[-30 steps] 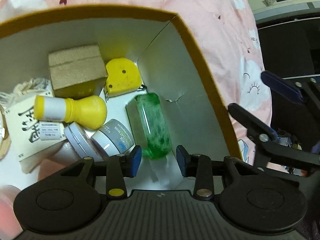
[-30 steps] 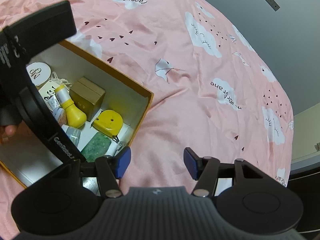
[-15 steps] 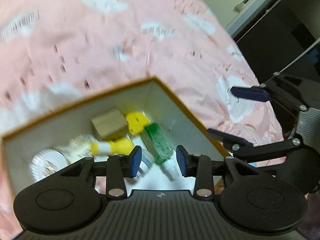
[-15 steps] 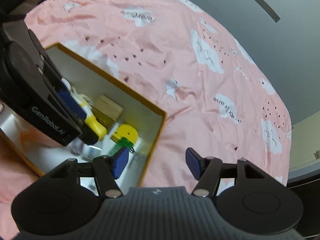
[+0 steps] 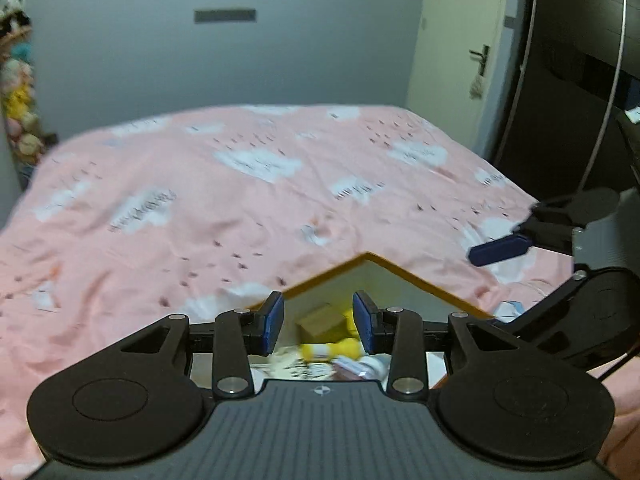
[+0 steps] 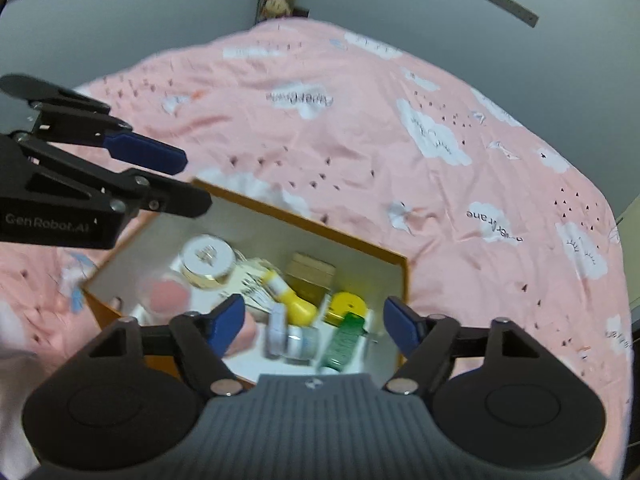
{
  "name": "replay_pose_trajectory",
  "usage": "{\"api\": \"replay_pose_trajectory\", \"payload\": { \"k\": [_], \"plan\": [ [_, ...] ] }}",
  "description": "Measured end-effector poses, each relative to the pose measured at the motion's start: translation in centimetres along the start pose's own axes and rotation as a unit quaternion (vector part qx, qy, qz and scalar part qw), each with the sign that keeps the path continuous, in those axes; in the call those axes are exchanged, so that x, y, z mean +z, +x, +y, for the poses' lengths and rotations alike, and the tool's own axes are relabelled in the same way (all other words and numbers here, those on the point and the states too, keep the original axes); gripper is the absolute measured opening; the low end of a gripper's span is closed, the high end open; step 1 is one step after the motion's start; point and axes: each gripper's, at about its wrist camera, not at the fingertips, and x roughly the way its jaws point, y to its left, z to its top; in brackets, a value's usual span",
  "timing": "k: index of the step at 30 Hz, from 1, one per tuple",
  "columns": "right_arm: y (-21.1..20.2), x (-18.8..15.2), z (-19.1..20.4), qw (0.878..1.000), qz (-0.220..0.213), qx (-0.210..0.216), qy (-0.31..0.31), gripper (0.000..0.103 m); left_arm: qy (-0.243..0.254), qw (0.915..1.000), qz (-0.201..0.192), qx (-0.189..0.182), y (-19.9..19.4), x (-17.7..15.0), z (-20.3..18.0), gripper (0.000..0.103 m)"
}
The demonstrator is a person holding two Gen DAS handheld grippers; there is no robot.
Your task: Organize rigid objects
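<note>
Below and between the right gripper (image 6: pixel 314 322), fingers wide and empty, lies the box (image 6: pixel 362 246); green bottle (image 6: pixel 342 338) points away lengthwise. Left gripper (image 5: pixel 318 322), narrower, empty, hovers higher.

**Crowded box, open bedspread around it**

The box (image 6: pixel 394 258) is packed at its 3 o'clock end: green bottle (image 6: pixel 343 338), yellow bottle (image 6: pixel 290 300), brown carton (image 6: pixel 311 270), jars. Bare floor shows toward 7 o'clock. The pink bedspread (image 6: pixel 360 152) lies unobstructed from 12 to 3 o'clock.
</note>
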Motion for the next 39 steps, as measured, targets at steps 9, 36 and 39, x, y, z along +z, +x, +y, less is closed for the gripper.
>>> {"api": "replay_pose_trajectory", "payload": {
  "k": [9,36,39],
  "plan": [
    [-4.0,-3.7,4.5,0.988,-0.141,-0.036,0.057,0.089,-0.013,0.9886,-0.126,0.081,-5.9,-4.6,1.5,0.087],
    [1.5,-10.9,12.5,0.976,-0.134,-0.057,0.159,0.1,-0.099,0.9866,-0.032,0.125,-3.6,-16.0,3.7,0.103],
    [1.9,-11.0,12.1,0.976,-0.126,-0.058,0.166,0.1,-0.109,0.9863,-0.017,0.123,-3.1,-16.3,3.8,0.103]
  ]
}}
